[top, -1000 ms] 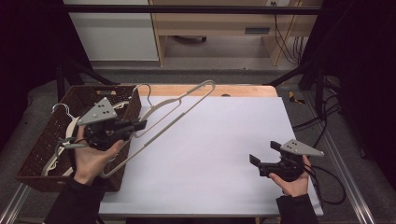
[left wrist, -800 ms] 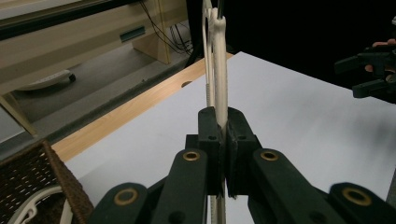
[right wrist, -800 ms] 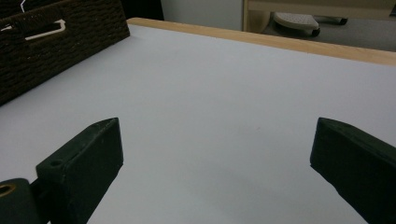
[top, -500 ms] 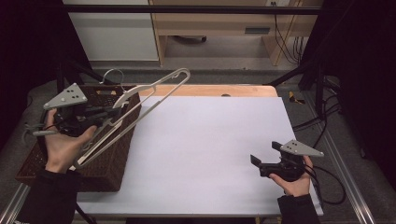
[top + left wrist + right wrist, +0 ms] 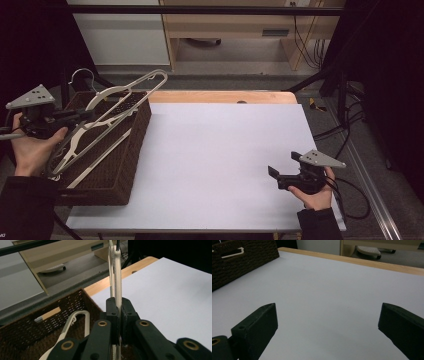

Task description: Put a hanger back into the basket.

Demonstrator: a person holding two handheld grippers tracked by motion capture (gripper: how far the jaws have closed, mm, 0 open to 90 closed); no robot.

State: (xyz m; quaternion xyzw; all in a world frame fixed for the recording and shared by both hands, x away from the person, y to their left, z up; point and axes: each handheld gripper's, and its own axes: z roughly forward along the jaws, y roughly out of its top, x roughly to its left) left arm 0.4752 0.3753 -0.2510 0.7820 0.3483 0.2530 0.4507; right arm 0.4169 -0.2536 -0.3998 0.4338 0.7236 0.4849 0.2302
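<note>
Over the wicker basket [image 5: 122,165] at the left edge of the table [image 5: 220,150], the left gripper [image 5: 82,116] has its jaws pressed together on a cream plastic hanger [image 5: 120,100], held clear above the basket's rim. In the left gripper view the hanger [image 5: 117,277] stands edge-on between the closed jaws and runs straight away from the camera. From the high view its long axis runs on a slant, from low and near the person's left hand [image 5: 32,147] up toward the far side of the table, with the wire hook [image 5: 82,75] at the far left, curling above the basket's back corner. One hanger is lifted; at least one more hanger [image 5: 72,325] of the same cream colour lies inside the basket, and pale bars seen there from above suggest others, though an exact count cannot be made. There is one basket, dark brown and woven, with a cut-out handle [image 5: 233,253] in its end wall. Two grippers are in use. The right gripper [image 5: 282,175] sits low at the near right of the white table, well apart from the basket, its two jaws spread wide with nothing between them.
</note>
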